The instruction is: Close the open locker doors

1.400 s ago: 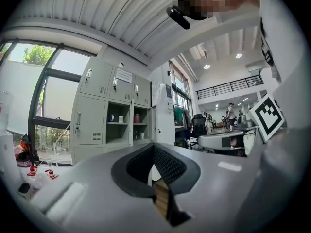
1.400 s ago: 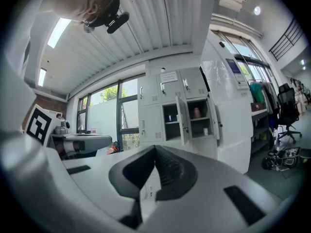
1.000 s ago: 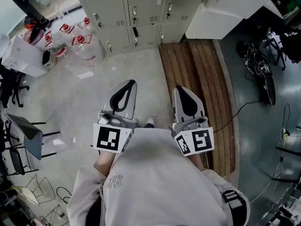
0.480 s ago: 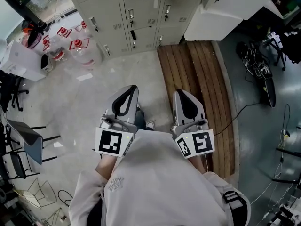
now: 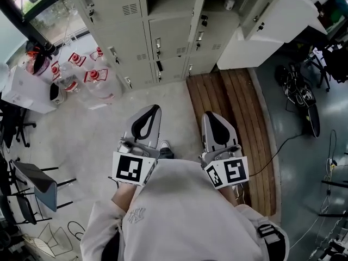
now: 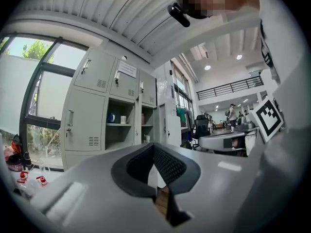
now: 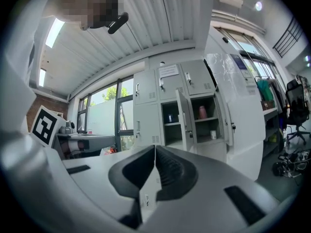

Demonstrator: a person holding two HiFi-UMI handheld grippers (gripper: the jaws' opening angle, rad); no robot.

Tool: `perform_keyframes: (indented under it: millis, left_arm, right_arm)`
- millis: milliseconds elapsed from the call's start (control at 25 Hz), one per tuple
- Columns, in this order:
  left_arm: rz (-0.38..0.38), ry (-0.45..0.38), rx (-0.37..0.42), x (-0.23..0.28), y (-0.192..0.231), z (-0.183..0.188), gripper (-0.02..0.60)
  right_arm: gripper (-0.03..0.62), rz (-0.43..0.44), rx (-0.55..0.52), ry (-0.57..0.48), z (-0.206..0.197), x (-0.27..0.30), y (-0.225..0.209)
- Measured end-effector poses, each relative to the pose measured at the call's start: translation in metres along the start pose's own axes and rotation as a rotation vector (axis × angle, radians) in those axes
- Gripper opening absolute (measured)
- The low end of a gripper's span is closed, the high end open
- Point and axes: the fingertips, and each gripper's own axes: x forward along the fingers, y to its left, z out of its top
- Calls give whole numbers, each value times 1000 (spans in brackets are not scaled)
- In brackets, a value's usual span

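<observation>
The left gripper [image 5: 148, 109] and right gripper [image 5: 214, 116], each with jaws pressed together, point toward the lockers [image 5: 126, 31] at twelve o'clock, whose open doors [image 5: 274, 20] stand at one o'clock.

Upper left: I count several clear water jugs [image 5: 98, 80] with red caps, standing beside a white box [image 5: 22, 86]. Centre right: wooden plank decking [image 5: 239, 107] on the grey floor [image 5: 92, 135]. Right edge: a dark bicycle [image 5: 302, 94]. Lower left: a grey chair [image 5: 35, 181].
</observation>
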Motion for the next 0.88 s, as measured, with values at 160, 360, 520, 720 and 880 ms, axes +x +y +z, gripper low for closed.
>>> perform_keyframes:
  millis: [160, 360, 520, 720, 880]
  left_arm:
    - [-15, 8, -13, 21, 27, -5, 8]
    - [-30, 42, -34, 41, 42, -19, 8]
    - [-17, 54, -50, 56, 56, -25, 8]
    - [4, 71, -63, 88, 73, -34, 8]
    - [37, 62, -61, 128, 93, -30, 8]
  right_arm:
    - [11, -25, 14, 1, -3, 31, -3]
    - [11, -28, 24, 31, -13, 57, -10]
    - [11, -37, 28, 43, -16, 78, -22]
    - [11, -17, 37, 52, -20, 112, -43]
    - [11, 12, 36, 45, -13, 151, -71]
